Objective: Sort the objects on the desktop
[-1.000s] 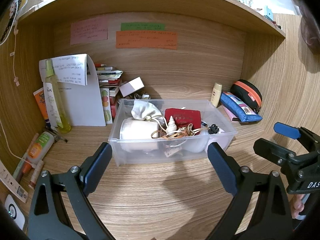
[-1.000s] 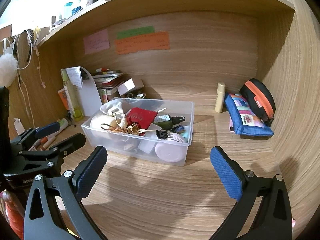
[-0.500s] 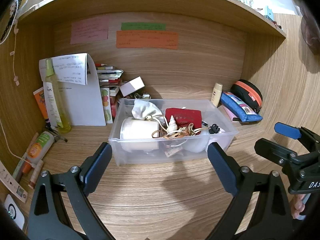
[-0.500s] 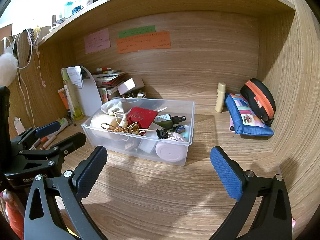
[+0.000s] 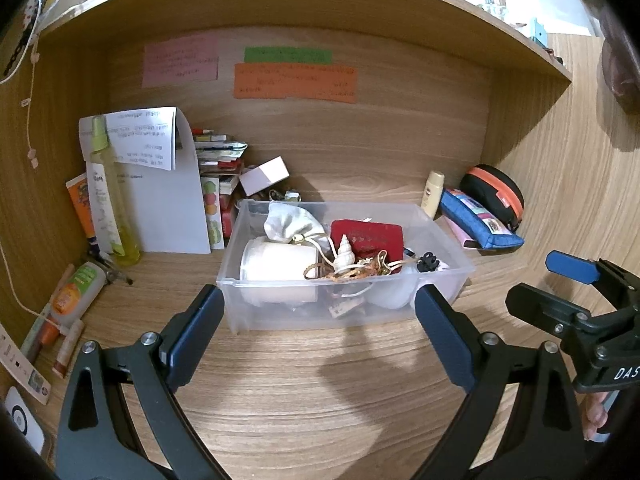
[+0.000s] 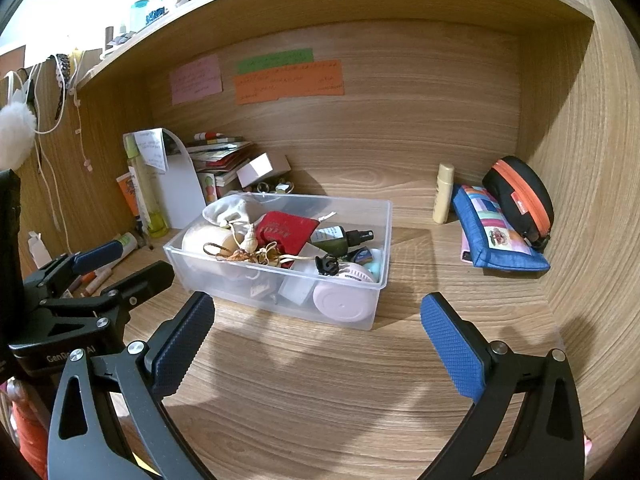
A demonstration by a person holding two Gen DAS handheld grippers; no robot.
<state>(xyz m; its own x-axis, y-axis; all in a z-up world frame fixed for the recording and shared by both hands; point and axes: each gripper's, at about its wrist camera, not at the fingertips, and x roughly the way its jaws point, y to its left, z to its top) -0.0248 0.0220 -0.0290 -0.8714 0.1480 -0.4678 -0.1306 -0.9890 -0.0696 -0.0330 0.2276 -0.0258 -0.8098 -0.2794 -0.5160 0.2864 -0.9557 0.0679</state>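
Both the left gripper [image 5: 316, 320] and right gripper [image 6: 318, 322] spread their jaws wide, empty, over the wooden bench [image 6: 320, 392]; the clear bin [image 5: 340, 312] sits just ahead.

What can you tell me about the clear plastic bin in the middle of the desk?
The clear plastic bin is a shallow, lidless rectangular tub with translucent walls and a rolled rim. It sits flat on the wooden desk, angled slightly to the back wall. It holds a white pouch, red pouch, seashell, dark spray bottle, pink round case and tangled cords. Neither claw touches it.
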